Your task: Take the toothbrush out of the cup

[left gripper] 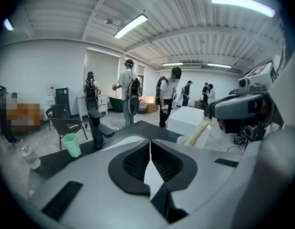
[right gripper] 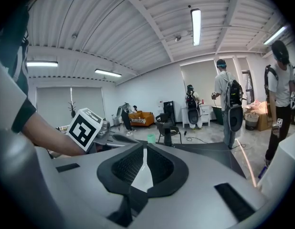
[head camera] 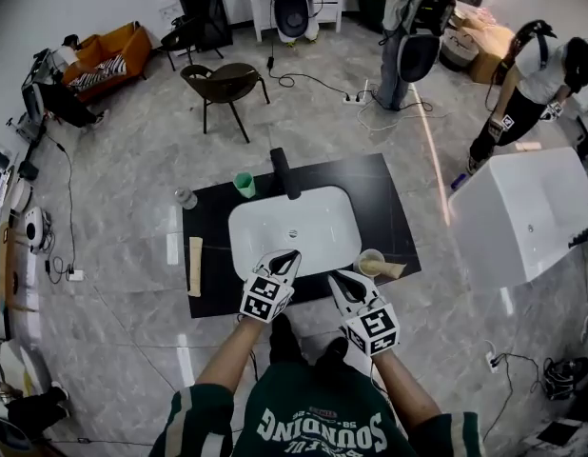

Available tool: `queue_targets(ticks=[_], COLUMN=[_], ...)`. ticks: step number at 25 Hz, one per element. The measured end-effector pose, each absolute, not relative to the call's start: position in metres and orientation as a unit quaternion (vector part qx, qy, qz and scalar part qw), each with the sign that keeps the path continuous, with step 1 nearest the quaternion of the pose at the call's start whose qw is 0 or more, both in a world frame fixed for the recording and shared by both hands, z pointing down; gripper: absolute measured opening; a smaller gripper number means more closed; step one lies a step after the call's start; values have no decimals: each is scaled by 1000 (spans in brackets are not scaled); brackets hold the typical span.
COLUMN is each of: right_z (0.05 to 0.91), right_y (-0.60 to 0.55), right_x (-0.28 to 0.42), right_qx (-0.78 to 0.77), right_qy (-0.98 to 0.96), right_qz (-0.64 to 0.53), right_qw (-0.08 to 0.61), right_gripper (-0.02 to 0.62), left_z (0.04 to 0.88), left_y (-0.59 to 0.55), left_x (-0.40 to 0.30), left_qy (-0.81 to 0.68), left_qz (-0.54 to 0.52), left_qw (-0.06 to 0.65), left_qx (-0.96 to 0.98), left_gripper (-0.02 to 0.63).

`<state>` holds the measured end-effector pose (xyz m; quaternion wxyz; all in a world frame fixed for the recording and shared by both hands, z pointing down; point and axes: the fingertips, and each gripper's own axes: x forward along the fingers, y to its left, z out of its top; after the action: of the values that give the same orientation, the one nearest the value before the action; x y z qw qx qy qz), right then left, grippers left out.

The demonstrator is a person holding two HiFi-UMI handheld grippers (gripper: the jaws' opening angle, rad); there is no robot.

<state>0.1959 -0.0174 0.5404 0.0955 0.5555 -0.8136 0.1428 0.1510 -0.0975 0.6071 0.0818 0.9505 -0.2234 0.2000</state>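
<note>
The toothbrush (head camera: 394, 269) leans rightward from its cup (head camera: 362, 258).

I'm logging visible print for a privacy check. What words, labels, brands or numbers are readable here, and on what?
"SOUNDING": white letters on the person's dark green jersey, upside down in the head view.
Smaller print next to that word: too small to read.
Black-and-white marker cubes: patterns only, no letters.
</note>
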Motion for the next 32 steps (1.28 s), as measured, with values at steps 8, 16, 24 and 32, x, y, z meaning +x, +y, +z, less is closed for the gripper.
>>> queue_targets(ticks=[8,16,24,32], right_z=[541,537,544,552], right_y=[21,54,89,113], right_x=[245,287,335,364], right_qx=[589,620,651,670], right_qy=[-790,-766,-738,-719], right_qz=[146,148,158,169], right_qw=[90,80,81,74], right_gripper=[43,43,43,43], left_z=[601,613,635,664], left_y=[-58,-15,23,47], left_x=[215,272,324,360], left_qy=[-163,-99,-56,-42], left_qz=[186,207,225,266], left_qw=[55,46,40,19], left_qx=[967,972,972,963], left_gripper=[18,127,153,187])
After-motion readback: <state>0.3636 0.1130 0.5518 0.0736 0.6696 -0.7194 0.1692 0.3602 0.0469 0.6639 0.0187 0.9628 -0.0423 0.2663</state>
